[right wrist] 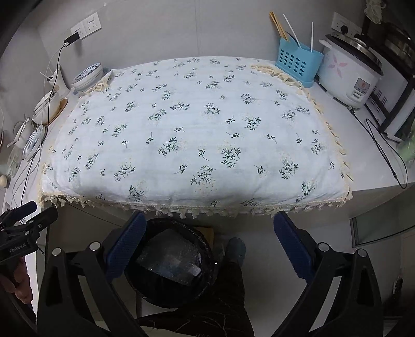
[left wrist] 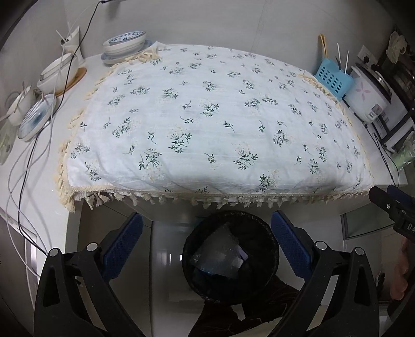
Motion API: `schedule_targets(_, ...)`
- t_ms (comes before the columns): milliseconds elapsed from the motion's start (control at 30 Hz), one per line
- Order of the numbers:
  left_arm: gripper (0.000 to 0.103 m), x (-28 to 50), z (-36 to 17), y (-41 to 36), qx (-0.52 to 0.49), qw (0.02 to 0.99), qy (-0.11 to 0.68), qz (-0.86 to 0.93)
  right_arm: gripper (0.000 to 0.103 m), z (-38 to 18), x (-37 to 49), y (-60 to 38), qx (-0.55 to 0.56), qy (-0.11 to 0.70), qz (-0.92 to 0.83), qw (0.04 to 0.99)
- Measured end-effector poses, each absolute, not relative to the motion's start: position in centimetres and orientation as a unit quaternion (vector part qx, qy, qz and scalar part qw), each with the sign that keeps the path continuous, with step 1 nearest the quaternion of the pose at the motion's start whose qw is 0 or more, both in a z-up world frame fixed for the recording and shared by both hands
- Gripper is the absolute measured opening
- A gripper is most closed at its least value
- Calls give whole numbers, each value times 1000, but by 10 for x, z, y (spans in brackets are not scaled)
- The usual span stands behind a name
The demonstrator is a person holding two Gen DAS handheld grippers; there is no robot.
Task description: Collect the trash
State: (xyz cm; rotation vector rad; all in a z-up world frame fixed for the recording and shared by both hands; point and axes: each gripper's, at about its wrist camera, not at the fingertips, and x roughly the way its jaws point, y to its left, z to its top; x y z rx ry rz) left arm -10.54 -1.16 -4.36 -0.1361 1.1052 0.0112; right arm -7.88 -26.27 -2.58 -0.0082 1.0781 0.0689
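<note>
- Jaws first: my left gripper (left wrist: 206,245) stands wide apart with nothing between the blue pads (left wrist: 122,246), held out over the floor in front of the counter.
- My right gripper (right wrist: 208,246) is spread just as wide and holds nothing; its left pad (right wrist: 126,247) overlaps the bin's rim in the right wrist view.
- Each gripper shows at the edge of the other's view, with my hand (left wrist: 400,272) behind it on the handle.
- Below and between the jaws sits the bin (left wrist: 262,225), round, lined with a black bag, on the floor just under the counter's front edge.
- Inside the bin lies the trash (left wrist: 220,256): a crumpled sheet of clear bubble wrap, with a small pale purple piece at its right side.
- My shoe (right wrist: 235,250) and dark trouser leg stand right beside the bin.
- Past the bin, the cloth (left wrist: 207,116), white with green sprigs and a cream tassel fringe, covers the middle of the counter (left wrist: 85,67), its front fringe hanging over the edge.
- Left of the cloth are stacked bowls (left wrist: 124,42), more dishes and loose cables (left wrist: 28,155).
- Far right stand a blue holder (right wrist: 298,62) with chopsticks and white utensils, and a cooker (right wrist: 348,75) touching it or nearly so.
- On the back wall, sockets (right wrist: 87,24) with a plug in one.
</note>
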Motion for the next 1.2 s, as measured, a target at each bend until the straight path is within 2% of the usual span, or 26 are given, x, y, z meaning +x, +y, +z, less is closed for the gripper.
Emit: schedule_targets(1200, 97, -102, -37, -10, -50, 852, 521, 14, 95, -27, -80, -256, -8, 515, 35, 856)
